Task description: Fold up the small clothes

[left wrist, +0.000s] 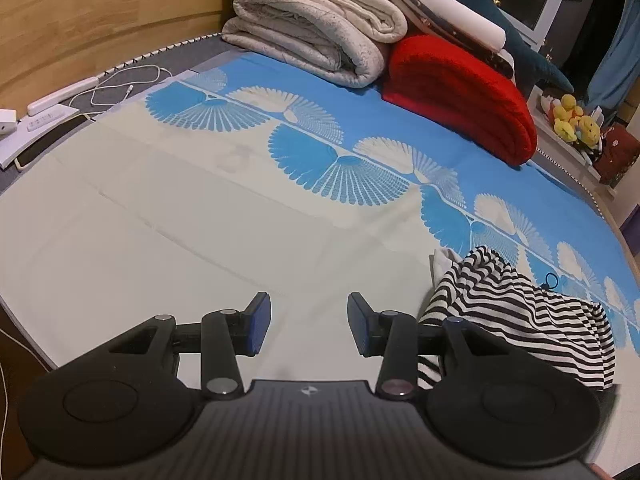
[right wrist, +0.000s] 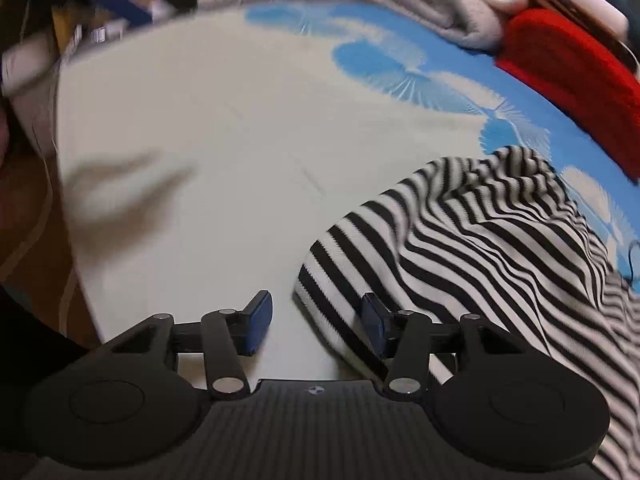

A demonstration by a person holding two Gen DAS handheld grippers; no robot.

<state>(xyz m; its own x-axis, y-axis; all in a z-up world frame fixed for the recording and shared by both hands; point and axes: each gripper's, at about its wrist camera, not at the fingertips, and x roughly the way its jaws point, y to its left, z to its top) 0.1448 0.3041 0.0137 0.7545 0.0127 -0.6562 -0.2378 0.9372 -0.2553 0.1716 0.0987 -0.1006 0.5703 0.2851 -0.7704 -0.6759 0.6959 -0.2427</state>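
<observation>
Left wrist view: the left gripper (left wrist: 308,326) is held with jaws apart and empty over the pale sheet (left wrist: 180,216), the striped garment (left wrist: 516,320) being crumpled at lower right, while in the right wrist view the right gripper (right wrist: 318,326) is seen parted, the garment's edge lying unclamped between its pads.

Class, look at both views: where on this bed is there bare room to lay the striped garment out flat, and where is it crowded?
Free: the pale sheet between the phone and the striped garment. Crowded: the far end, with blankets and red pillow.
</observation>
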